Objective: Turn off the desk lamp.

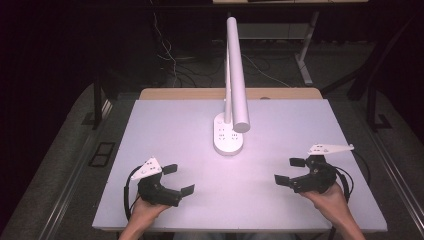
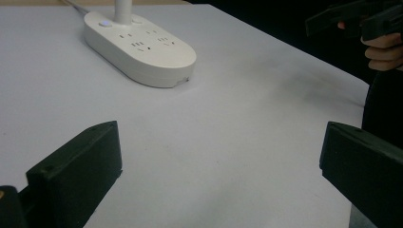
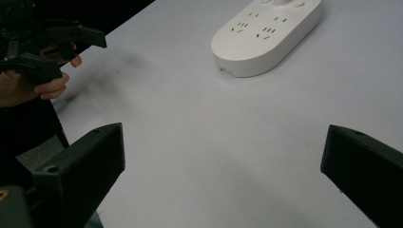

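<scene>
A white desk lamp stands mid-table: its oval base (image 1: 228, 135) has power sockets on top, and a long white tube head (image 1: 237, 75) reaches toward the back. The same base lies ahead of the left gripper's jaws (image 2: 140, 47) and ahead of the right gripper's jaws (image 3: 266, 31). My left gripper (image 1: 178, 179) rests near the front left edge, open and empty, its jaws pointing right. My right gripper (image 1: 289, 170) rests near the front right, open and empty, its jaws pointing left. In the left gripper view the right gripper (image 2: 354, 19) appears far off in a hand.
The white table top (image 1: 175, 130) is bare around the lamp. A wooden strip (image 1: 200, 93) runs along its far edge. Cables (image 1: 170, 60) lie on the dark floor behind, and table legs (image 1: 305, 60) stand at the back right.
</scene>
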Motion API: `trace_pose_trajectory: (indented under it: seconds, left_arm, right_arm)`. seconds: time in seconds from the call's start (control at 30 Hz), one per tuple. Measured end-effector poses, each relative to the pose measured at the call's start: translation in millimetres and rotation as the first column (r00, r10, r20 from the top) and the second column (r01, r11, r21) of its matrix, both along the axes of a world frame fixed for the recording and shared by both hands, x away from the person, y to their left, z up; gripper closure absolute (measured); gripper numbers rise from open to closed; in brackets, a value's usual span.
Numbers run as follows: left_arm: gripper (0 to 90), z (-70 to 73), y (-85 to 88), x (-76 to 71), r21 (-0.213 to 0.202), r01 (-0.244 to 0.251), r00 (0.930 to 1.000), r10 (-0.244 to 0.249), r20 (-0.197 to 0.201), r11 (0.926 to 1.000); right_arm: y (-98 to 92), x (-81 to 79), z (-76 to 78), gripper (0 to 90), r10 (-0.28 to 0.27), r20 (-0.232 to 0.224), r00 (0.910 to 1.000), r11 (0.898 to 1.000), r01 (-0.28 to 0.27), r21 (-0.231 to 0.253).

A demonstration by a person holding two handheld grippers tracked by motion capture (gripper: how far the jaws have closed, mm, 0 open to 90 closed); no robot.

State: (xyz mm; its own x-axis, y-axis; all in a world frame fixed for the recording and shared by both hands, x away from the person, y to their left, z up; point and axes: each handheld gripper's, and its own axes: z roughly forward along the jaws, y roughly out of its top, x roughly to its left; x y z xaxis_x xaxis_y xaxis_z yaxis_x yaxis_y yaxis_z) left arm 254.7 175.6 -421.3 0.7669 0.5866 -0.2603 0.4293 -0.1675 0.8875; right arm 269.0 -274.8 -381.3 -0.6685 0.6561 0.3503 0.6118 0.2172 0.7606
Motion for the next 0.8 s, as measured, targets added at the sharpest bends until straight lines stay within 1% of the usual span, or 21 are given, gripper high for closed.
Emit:
trace_pose_trajectory:
  seconds: [0.2,0.4,0.6,0.8]
  left_arm:
    - [0.0,-0.3,-0.7,-0.1,0.0,0.003,1.0,-0.003,-0.003,1.0]
    - [0.0,-0.4,-1.1,-0.2,0.001,0.004,1.0,-0.004,-0.005,1.0]
    - [0.0,-0.9,-1.7,0.2,0.004,0.007,1.0,-0.007,-0.007,1.0]
    - [0.0,-0.7,-1.0,0.2,-0.005,0.008,0.9999,-0.008,-0.009,1.0]
  right_arm:
    - [1.7,7.0,5.5,0.7,0.005,-0.002,1.0,1.0,-0.005,0.001]
    - [4.8,14.8,10.0,0.7,0.011,-0.005,0.9999,1.0,-0.011,-0.009]
    - [7.7,24.5,13.3,0.7,0.018,0.003,0.9998,1.0,-0.018,-0.019]
    - [14.3,34.8,18.1,0.7,0.025,0.004,0.9997,0.999,-0.025,-0.042]
